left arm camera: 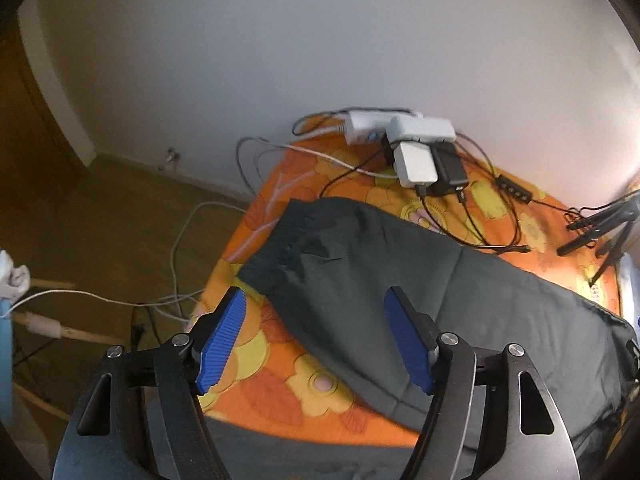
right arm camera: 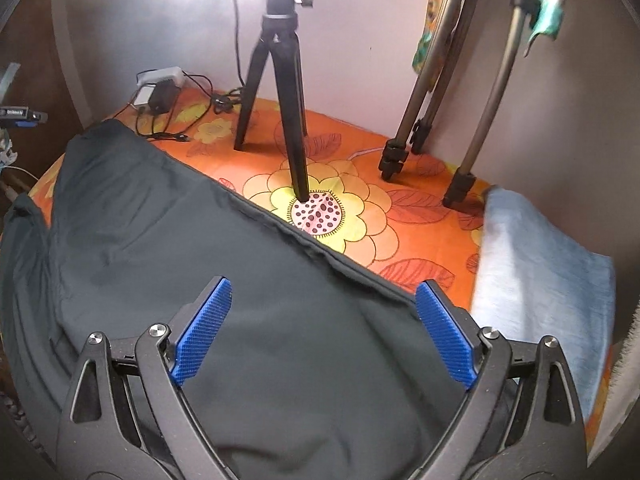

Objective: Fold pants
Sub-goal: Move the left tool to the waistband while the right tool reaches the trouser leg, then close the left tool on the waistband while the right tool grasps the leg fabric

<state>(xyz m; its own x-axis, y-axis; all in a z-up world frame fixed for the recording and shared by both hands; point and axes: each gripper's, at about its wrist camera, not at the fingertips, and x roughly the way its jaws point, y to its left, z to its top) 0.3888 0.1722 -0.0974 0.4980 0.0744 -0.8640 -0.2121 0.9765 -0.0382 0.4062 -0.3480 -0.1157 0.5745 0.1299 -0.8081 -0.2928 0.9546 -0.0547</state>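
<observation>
Dark grey pants [left arm camera: 400, 288] lie spread across an orange flowered bedcover [left arm camera: 280, 392]. Their ribbed waistband end [left arm camera: 276, 240] points toward the bed's left edge in the left wrist view. My left gripper [left arm camera: 316, 304] hovers above the near edge of the pants by that end, blue pads [left arm camera: 222, 344] apart with nothing between them. In the right wrist view the pants [right arm camera: 208, 248] fill the lower left, a seamed edge running diagonally. My right gripper [right arm camera: 324, 288] stands open over the cloth near that edge, touching nothing that I can see.
White power strips, adapters and black cables [left arm camera: 416, 152] lie at the bed's far side by the wall. A small black tripod [right arm camera: 280, 80] stands on the cover, larger tripod legs [right arm camera: 436, 96] beyond it. A folded light blue towel [right arm camera: 536, 276] lies to the right. Cables trail on the floor [left arm camera: 120, 208].
</observation>
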